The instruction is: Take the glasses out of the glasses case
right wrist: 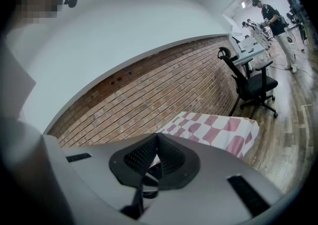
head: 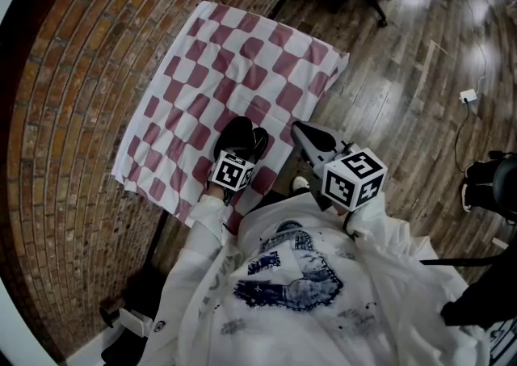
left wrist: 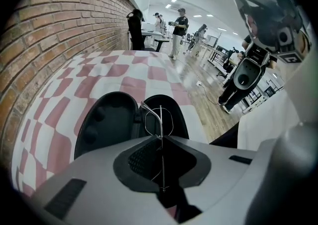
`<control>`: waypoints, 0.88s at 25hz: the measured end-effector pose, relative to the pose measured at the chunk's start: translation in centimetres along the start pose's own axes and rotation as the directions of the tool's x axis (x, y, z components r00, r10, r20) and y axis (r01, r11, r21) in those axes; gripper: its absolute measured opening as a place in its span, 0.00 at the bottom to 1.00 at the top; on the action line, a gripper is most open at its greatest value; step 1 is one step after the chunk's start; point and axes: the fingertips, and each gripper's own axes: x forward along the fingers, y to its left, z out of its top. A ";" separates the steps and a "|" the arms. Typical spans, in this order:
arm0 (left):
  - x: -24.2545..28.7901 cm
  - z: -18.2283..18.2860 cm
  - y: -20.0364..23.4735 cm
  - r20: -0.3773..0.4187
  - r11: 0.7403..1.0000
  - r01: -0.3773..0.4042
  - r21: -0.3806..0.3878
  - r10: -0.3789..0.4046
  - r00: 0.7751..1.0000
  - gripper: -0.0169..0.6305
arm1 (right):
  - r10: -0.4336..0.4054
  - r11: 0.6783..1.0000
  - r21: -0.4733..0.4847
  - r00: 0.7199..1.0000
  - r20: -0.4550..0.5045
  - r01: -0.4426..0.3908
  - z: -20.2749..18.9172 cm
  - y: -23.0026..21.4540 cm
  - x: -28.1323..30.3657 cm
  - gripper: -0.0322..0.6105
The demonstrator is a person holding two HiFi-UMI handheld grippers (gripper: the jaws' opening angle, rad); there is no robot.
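While the glasses case [left wrist: 109, 119] lies open on the desk [head: 242, 57], the left tool [left wrist: 161, 138] pinches the glasses [left wrist: 161, 117]; the right tool [right wrist: 157, 137] is closed, empty.

A red-and-white checkered cloth [head: 242, 65] is lying beside a brick wall [head: 73, 130] — an office chair [right wrist: 251, 84] is standing on the wooden floor [head: 404, 90], and people [left wrist: 178, 30] are standing beyond.

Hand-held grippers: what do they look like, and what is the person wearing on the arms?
The left hand-held gripper and right hand-held gripper have pale grey shells and black ribbed pads. Each carries a white cube with black square markers: left cube, right cube. The sleeves are long, loose and white.
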 end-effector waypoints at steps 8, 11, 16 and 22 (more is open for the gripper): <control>-1.3 0.7 0.5 0.050 0.999 -0.043 0.006 0.043 0.998 0.10 | -0.010 1.000 -0.007 1.000 0.019 0.011 -0.1 0.6 -1.1 0.07; -2.2 1.1 0.5 0.077 0.999 -0.052 0.003 0.052 0.996 0.10 | -0.013 1.000 -0.010 1.000 0.024 0.014 -0.3 1.2 -1.4 0.07; -4.7 1.8 0.4 0.155 0.997 -0.080 -0.012 0.081 0.985 0.10 | -0.013 1.000 -0.028 0.999 0.031 0.014 -1.1 3.0 -2.2 0.07; -9.9 2.3 -1.0 0.293 0.990 -0.130 -0.052 0.140 0.946 0.09 | -0.005 0.999 -0.040 1.000 0.020 0.006 -2.9 6.3 -3.9 0.07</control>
